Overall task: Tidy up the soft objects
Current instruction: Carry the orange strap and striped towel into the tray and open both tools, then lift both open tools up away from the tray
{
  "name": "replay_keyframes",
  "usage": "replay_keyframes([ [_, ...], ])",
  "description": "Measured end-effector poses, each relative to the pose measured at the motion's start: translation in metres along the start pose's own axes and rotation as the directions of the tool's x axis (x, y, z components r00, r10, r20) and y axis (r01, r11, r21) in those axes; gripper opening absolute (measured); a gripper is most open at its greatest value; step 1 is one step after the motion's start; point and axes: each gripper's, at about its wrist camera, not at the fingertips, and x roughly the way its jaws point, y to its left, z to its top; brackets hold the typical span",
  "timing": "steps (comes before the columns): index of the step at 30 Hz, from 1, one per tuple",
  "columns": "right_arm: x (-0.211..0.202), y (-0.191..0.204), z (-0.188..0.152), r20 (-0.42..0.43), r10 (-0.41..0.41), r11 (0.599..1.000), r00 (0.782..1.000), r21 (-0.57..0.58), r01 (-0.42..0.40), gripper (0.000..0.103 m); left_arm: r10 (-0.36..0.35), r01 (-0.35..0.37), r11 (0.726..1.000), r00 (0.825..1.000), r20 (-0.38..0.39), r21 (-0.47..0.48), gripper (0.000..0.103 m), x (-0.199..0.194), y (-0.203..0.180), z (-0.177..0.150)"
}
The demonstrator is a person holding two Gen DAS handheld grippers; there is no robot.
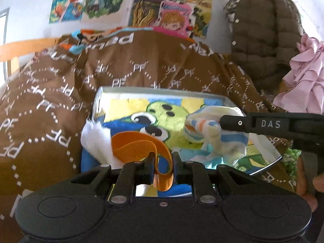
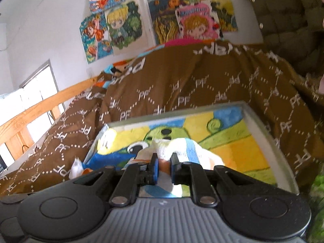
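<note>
Two grippers hung over the tray (image 1: 263, 167): left gripper (image 1: 162, 158) clamped on an orange strap (image 1: 139, 143), right gripper (image 2: 163, 160) pinching striped cloth (image 2: 182, 147); either thin, narrow hold could slip.

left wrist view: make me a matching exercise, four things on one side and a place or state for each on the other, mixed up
Things:
1. orange flat strap with white fluffy plush
2. white cloth with blue and orange stripes
3. brown quilted puffer jacket
4. pink ruffled fabric

Places or states:
A. at the far right edge, below the jacket
B. pinched in the left gripper
C. hanging at the upper right, against the wall
D. pinched in the right gripper, over the cartoon tray

Pairs: 1-B, 2-D, 3-C, 4-A
</note>
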Motion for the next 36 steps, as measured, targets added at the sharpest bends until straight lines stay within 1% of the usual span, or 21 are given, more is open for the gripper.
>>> replay_keyframes([
  [4,0.003,0.003,-0.003,-0.05,-0.013,1.0,0.999,-0.005,0.013,0.016,0.016,-0.017,1.0,0.998,-0.061,-0.014,0.021,0.008,0.004,-0.002],
  [7,0.005,0.003,-0.004,-0.071,-0.027,1.0,0.997,-0.009,0.027,0.022,0.021,-0.022,1.0,0.997,-0.068,-0.009,0.025,0.007,0.002,-0.002],
  [9,0.006,0.002,-0.004,-0.078,-0.034,0.999,0.996,-0.009,0.034,0.024,0.028,-0.028,1.0,0.997,-0.073,-0.007,0.029,0.006,0.0,-0.001],
  [15,0.003,-0.004,-0.001,-0.1,-0.042,0.999,0.994,0.007,0.043,0.039,0.041,-0.042,0.999,0.996,-0.083,-0.007,0.036,0.003,-0.004,0.0],
  [17,0.0,-0.006,0.001,-0.107,-0.042,0.999,0.993,0.014,0.044,0.048,0.053,-0.054,0.999,0.995,-0.085,-0.007,0.037,0.0,-0.005,0.001],
  [18,-0.002,-0.006,0.002,-0.112,-0.041,0.999,0.993,0.015,0.043,0.05,0.054,-0.055,0.998,0.995,-0.086,-0.008,0.038,-0.002,-0.005,0.001],
  [20,-0.006,-0.007,0.004,-0.12,-0.042,0.999,0.992,0.016,0.044,0.061,0.032,-0.034,0.999,0.996,-0.077,-0.018,0.042,-0.008,-0.005,0.003],
  [21,-0.009,-0.008,0.006,-0.123,-0.046,0.999,0.991,0.015,0.048,0.064,0.023,-0.025,0.999,0.997,-0.074,-0.023,0.045,-0.011,-0.006,0.004],
  [23,-0.016,-0.009,0.008,-0.116,-0.05,0.999,0.992,0.012,0.052,0.073,0.018,-0.019,0.999,0.998,-0.06,-0.025,0.049,-0.018,-0.008,0.008],
  [24,-0.02,-0.009,0.01,-0.111,-0.052,0.999,0.993,0.011,0.053,0.075,0.018,-0.019,1.0,0.998,-0.052,-0.024,0.052,-0.023,-0.009,0.009],
  [26,-0.03,-0.01,0.014,-0.094,-0.059,0.998,0.994,0.007,0.06,0.083,0.025,-0.026,0.999,0.999,-0.034,-0.022,0.057,-0.033,-0.012,0.011],
  [32,-0.066,-0.012,0.024,-0.014,-0.064,0.998,0.998,-0.006,0.064,0.097,0.052,-0.05,0.998,0.998,0.041,-0.047,0.069,-0.069,-0.018,0.02],
  [36,-0.097,-0.012,0.031,0.061,-0.065,0.998,0.996,-0.014,0.066,0.102,0.073,-0.068,0.996,0.992,0.107,-0.051,0.074,-0.099,-0.026,0.025],
])
